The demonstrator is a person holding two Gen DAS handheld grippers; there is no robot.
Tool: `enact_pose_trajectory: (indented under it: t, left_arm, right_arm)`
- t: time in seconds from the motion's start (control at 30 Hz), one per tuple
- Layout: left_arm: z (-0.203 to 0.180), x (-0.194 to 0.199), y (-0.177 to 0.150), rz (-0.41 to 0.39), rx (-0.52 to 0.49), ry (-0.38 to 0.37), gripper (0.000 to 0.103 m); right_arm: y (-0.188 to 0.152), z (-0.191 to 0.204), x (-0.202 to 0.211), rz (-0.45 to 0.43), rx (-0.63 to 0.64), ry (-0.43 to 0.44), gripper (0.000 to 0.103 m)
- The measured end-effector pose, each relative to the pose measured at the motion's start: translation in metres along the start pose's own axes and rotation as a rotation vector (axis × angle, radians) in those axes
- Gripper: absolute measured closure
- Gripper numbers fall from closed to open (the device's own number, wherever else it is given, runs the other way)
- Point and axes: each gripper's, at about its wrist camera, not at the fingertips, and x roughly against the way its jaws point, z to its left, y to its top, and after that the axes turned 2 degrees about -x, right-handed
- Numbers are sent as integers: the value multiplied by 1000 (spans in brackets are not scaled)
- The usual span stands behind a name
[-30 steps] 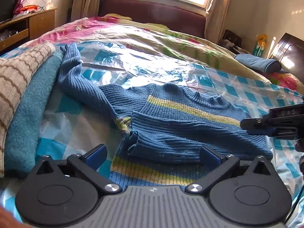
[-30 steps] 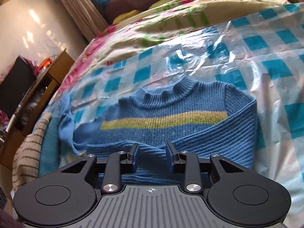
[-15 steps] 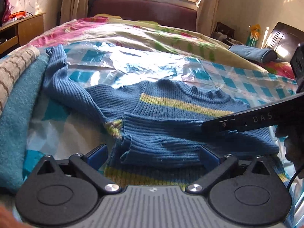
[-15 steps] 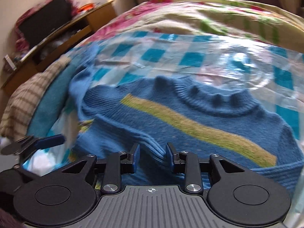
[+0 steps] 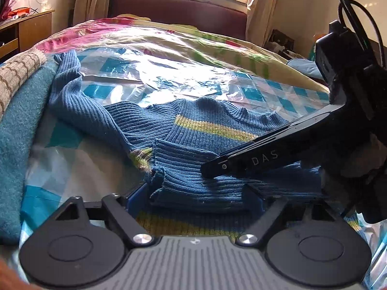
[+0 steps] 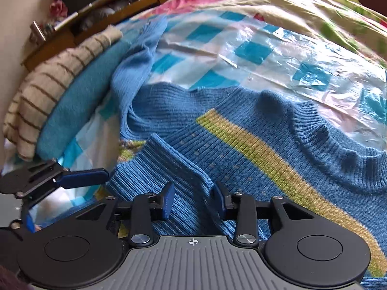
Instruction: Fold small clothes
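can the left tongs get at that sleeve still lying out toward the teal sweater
Probably yes: the left tongs stand open, and the outstretched sleeve lies uncovered. The right tongs work the folded sleeve on the other side.

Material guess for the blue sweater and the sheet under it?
Blue sweater: ribbed knit, likely wool or acrylic; visible vertical ribs, matte, slightly fuzzy. Checked sheet: thin clear plastic film over the checks, or printed plastic; glossy glare and sharp crinkles.

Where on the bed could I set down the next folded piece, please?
Free: the checked plastic sheet beyond the sweater collar, up to the floral quilt. Also a smaller patch under the outstretched sleeve. Crowded: the stacked knits beside that sleeve, and the sweater's near half, where both grippers work.
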Motion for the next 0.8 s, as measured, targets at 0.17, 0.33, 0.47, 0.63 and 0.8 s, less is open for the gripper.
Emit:
enact_pose_trajectory:
  t: [0.17, 0.33, 0.47, 0.63, 0.8]
  left_arm:
    - [-1, -5, 3, 28, 2, 10, 51]
    - [-4, 0, 11, -16, -34, -1, 59]
    - [-3, 2, 21, -50, -41, -2, 65]
    - [8, 0, 23, -55, -9, 5, 65]
    - [11, -2, 19, -18, 17, -27, 60]
  right_arm:
    - [-1, -2, 13, -17, -19, -10, 100]
    - [8, -5, 28, -88, -57, -16, 102]
    - [17, -9, 43, -163, -91, -21, 103]
    - [22, -17, 50, -205, -126, -17, 103]
    - [19, -14, 22, -87, -92, 52, 86]
